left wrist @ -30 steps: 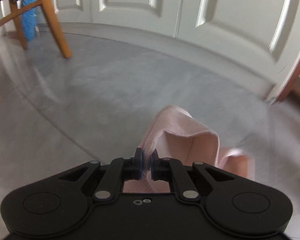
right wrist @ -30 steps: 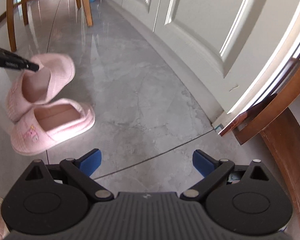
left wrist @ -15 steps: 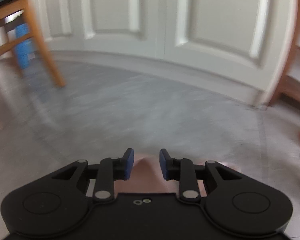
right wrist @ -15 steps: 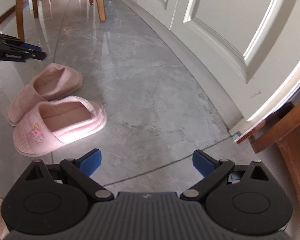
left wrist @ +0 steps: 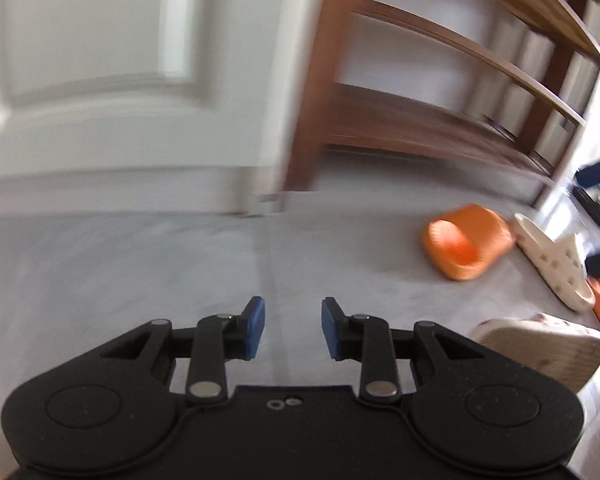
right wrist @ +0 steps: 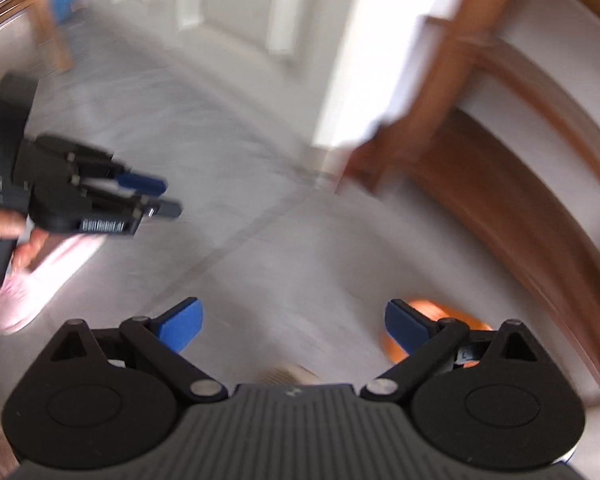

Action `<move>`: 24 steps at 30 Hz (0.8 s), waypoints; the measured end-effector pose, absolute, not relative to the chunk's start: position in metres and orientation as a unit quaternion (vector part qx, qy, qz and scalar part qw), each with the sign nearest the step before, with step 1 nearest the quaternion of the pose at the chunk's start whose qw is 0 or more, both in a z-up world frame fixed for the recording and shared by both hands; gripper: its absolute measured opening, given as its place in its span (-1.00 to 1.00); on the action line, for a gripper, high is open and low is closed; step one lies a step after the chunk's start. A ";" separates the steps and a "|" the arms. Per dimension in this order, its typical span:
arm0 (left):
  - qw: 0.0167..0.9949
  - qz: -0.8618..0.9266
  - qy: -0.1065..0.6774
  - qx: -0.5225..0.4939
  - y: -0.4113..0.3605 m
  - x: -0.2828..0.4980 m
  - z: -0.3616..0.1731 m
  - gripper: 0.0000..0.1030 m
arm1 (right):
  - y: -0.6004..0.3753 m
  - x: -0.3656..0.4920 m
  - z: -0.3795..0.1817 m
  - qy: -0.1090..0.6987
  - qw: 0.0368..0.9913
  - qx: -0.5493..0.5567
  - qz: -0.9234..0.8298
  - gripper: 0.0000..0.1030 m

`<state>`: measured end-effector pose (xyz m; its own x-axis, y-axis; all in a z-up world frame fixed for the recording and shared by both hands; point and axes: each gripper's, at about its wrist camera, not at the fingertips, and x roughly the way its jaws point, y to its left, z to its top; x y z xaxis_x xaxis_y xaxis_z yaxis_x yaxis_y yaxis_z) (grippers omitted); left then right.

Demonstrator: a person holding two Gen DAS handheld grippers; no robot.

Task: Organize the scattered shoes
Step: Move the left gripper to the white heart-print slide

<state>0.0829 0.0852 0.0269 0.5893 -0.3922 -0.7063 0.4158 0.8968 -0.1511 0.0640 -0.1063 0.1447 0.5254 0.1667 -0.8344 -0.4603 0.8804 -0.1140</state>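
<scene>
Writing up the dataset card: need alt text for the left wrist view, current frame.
The left gripper is open with nothing between its blue pads, above grey floor. To the right lie an orange slipper on its side, a cream perforated slipper and a beige one by the gripper. A wooden shoe rack and white door stand behind, blurred.

left gripper [left wrist: 292, 328]: my jaws have just been opening, blue pads apart, nothing between them, pointing toward 12 | right gripper [right wrist: 294, 328]: jaws spread wide, nothing gripped | from the right wrist, my left gripper sits at 9 o'clock, my hand [right wrist: 18, 236] wrapped on its handle, all blurry
</scene>
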 end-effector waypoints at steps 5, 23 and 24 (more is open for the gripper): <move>0.892 -0.258 0.366 0.058 0.023 0.069 0.035 -0.29 | -0.171 0.039 0.159 0.427 0.891 -0.124 0.087 0.93; 0.820 -0.377 0.423 0.089 -0.160 0.020 0.007 -0.16 | -0.319 -0.041 0.117 0.371 0.926 -0.021 0.062 0.93; 0.815 -0.369 0.440 0.079 -0.164 0.026 0.002 -0.16 | -0.320 -0.049 0.116 0.373 0.925 -0.020 0.070 0.93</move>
<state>0.0264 -0.1635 0.0016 0.3410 -0.5319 -0.7752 0.6716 0.7148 -0.1950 -0.0489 -0.3205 0.1157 0.7127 0.1137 -0.6922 -0.1442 0.9895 0.0140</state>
